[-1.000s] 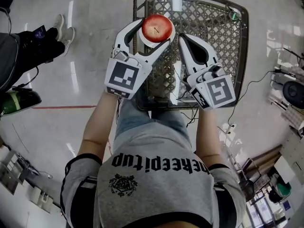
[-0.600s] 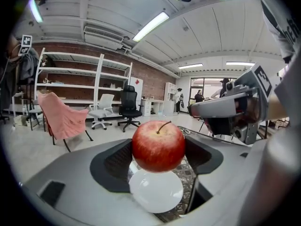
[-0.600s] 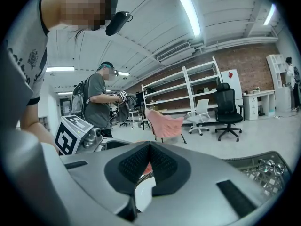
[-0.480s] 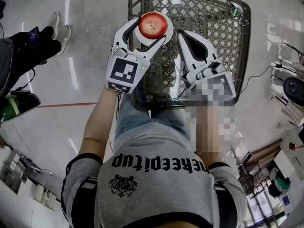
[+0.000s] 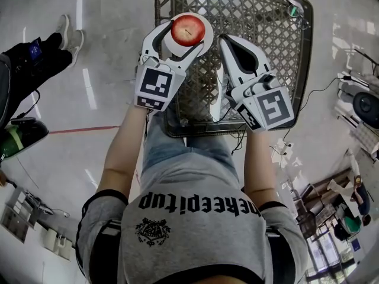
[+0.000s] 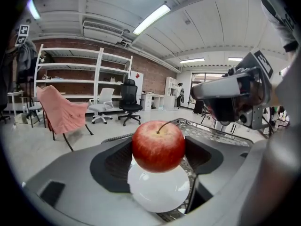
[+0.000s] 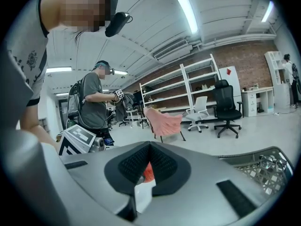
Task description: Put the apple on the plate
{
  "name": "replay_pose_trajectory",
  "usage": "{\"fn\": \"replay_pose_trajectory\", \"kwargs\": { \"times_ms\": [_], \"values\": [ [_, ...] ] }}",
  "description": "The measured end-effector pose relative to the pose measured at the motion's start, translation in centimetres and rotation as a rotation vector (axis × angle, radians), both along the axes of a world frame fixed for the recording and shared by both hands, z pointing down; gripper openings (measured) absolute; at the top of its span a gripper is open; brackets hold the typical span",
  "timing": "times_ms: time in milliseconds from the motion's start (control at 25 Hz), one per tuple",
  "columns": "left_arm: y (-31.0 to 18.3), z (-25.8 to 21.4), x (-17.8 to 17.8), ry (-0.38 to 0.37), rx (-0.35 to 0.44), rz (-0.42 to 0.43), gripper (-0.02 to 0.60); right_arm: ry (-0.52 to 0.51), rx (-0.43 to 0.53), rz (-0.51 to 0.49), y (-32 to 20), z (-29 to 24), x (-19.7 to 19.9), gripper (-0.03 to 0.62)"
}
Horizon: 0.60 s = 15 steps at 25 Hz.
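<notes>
Between my left tongs (image 5: 187,34), clamped on it, hangs the apple (image 6: 158,145), directly above the white plate (image 6: 157,197) (contact unclear), so lowering goes straight down. Right tongs (image 5: 227,40), pressed together and empty, hover right of the plate.

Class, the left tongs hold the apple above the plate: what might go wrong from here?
1. The plate looks barely wider than the apple; released off-centre, the fruit may roll onto the wire mesh tabletop.
2. The left tongs pinch only its curved sides, so it might slip out early.
</notes>
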State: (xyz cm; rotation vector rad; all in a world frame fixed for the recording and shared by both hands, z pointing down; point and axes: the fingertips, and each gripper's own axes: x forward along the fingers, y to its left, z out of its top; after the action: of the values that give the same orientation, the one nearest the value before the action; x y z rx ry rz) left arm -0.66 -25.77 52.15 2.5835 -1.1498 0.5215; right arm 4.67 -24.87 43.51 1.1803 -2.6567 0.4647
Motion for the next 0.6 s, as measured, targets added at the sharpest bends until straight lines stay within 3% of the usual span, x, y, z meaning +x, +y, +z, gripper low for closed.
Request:
{"fn": "replay_pose_trajectory", "kwargs": {
  "times_ms": [600],
  "values": [
    [-0.5, 4.5, 0.1, -0.044, -0.044, 0.002, 0.391, 0.007, -0.024, 0.002, -0.6, 1.4, 0.2, -0.002]
  ]
}}
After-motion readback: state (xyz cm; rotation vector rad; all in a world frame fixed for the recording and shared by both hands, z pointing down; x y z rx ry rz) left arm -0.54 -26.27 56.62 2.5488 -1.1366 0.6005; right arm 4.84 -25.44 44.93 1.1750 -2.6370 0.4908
